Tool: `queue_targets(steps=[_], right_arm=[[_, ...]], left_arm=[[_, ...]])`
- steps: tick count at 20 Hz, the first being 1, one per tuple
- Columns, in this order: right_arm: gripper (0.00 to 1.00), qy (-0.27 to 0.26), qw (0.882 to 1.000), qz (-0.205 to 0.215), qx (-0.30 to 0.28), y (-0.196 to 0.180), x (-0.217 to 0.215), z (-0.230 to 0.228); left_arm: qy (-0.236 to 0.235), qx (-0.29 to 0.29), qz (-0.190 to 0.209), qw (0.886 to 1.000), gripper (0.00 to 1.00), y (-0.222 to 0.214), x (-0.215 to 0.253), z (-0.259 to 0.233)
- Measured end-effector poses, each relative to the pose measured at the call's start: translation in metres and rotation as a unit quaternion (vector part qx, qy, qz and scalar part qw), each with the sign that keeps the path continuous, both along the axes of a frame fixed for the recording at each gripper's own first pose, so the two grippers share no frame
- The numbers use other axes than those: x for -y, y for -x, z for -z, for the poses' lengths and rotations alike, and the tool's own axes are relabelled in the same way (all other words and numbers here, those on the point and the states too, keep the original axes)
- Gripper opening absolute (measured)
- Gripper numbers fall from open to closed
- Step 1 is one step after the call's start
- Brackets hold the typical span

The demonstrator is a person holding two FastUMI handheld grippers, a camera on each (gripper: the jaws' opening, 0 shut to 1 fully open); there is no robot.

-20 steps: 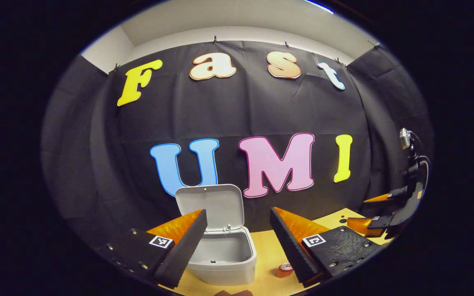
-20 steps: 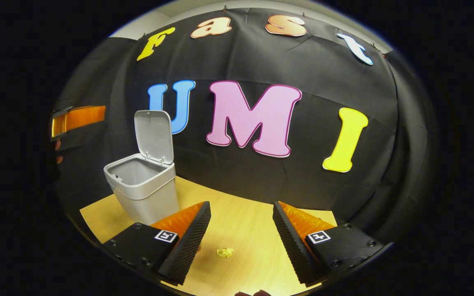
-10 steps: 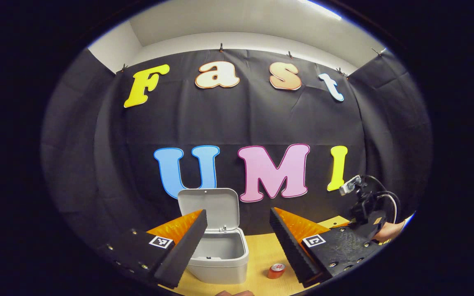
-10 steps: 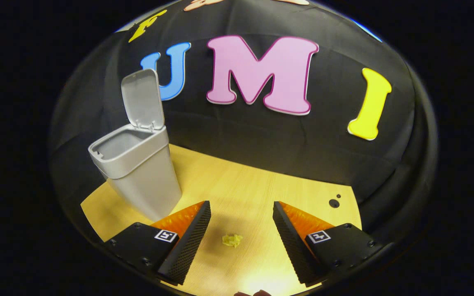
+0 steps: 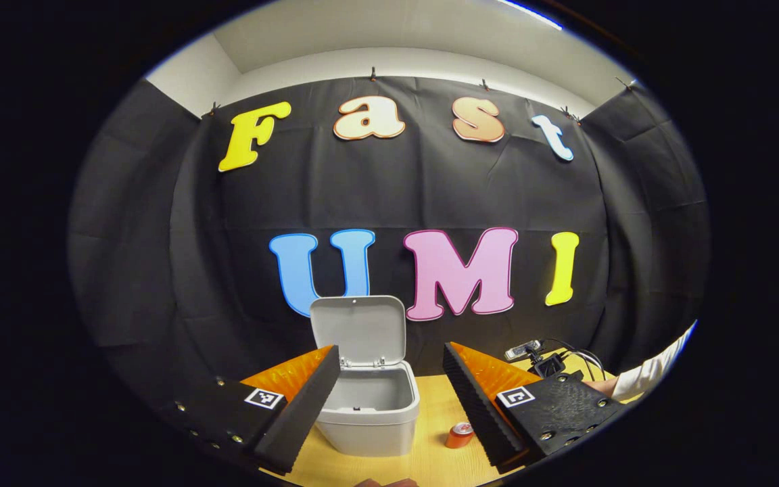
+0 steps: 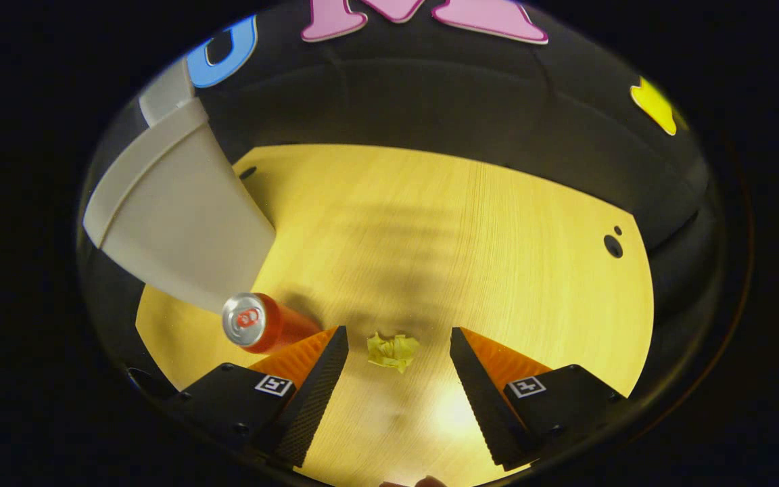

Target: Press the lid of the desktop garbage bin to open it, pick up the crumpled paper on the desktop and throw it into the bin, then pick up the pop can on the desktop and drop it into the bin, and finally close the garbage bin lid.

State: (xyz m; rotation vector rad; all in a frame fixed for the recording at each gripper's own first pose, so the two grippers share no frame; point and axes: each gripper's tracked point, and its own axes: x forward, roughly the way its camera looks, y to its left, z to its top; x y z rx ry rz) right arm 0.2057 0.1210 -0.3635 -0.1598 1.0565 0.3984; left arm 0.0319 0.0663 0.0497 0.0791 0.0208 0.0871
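Note:
The grey desktop bin [image 5: 370,419] stands on the wooden table with its lid [image 5: 360,330] swung up and open; its tapered side [image 6: 173,223] rises at the left in the right gripper view. A crumpled yellow paper [image 6: 393,351] lies on the table just ahead of and between the fingertips of my right gripper [image 6: 397,338], which is open and points down at it. A red pop can [image 6: 262,325] stands beside that gripper's left finger; the can [image 5: 458,435] is also to the right of the bin. My left gripper [image 5: 389,355] hovers open, high in front of the bin.
The wooden table [image 6: 470,230] has a small round hole [image 6: 612,245] near its right edge. In the left gripper view, the other gripper's camera and cables [image 5: 545,358] and a white sleeve [image 5: 653,368] show low at the right.
My right gripper has tilted down and dropped toward the table, bringing the paper up between its fingertips and the can into view. The left gripper's view drifted slightly.

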Motion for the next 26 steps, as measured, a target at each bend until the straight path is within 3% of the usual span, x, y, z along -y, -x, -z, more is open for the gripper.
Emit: queue_targets(steps=[5,7,9,10,12,14,15,16,20,21,22,26], right_arm=[[0.99,0.007,0.998,0.021,-0.059,0.000,0.003,0.035],[0.94,0.007,0.997,0.026,-0.073,0.005,0.001,0.051],[0.82,0.007,0.996,0.027,-0.083,0.007,0.000,0.060],[0.71,0.007,0.996,0.029,-0.087,0.007,0.000,0.062],[0.60,0.005,0.995,0.033,-0.095,0.007,0.000,0.070],[0.51,-0.002,0.995,0.032,-0.094,0.006,0.000,0.072],[0.59,0.000,0.995,0.025,-0.095,0.006,0.002,0.066],[0.43,0.005,0.996,0.022,-0.084,0.001,0.006,0.064],[0.31,-0.004,0.999,0.016,-0.045,-0.006,0.003,0.044],[0.17,-0.009,0.999,0.014,-0.034,-0.008,0.005,0.032],[0.31,-0.012,1.000,0.008,-0.021,-0.010,0.005,0.022],[0.31,-0.031,0.999,-0.011,0.036,-0.013,0.003,-0.031]], left_arm=[[-0.005,-0.013,-0.030,0.999,0.99,0.010,-0.023,0.007],[-0.002,-0.016,-0.041,0.999,0.99,0.014,-0.030,0.010],[-0.003,-0.020,-0.050,0.999,0.99,0.015,-0.038,0.014],[-0.003,-0.025,-0.055,0.998,0.99,0.016,-0.042,0.017],[-0.001,-0.030,-0.060,0.998,0.99,0.016,-0.045,0.020],[-0.002,-0.029,-0.062,0.998,0.99,0.015,-0.046,0.020],[-0.005,-0.028,-0.063,0.998,0.99,0.013,-0.047,0.021],[-0.006,-0.030,-0.062,0.998,0.99,0.011,-0.047,0.022],[-0.001,-0.027,-0.051,0.998,0.99,0.005,-0.042,0.021],[-0.001,-0.026,-0.049,0.998,0.99,0.003,-0.041,0.022],[0.000,-0.025,-0.046,0.999,0.99,0.001,-0.040,0.022],[0.008,-0.021,-0.029,0.999,0.99,-0.008,-0.031,0.022]])
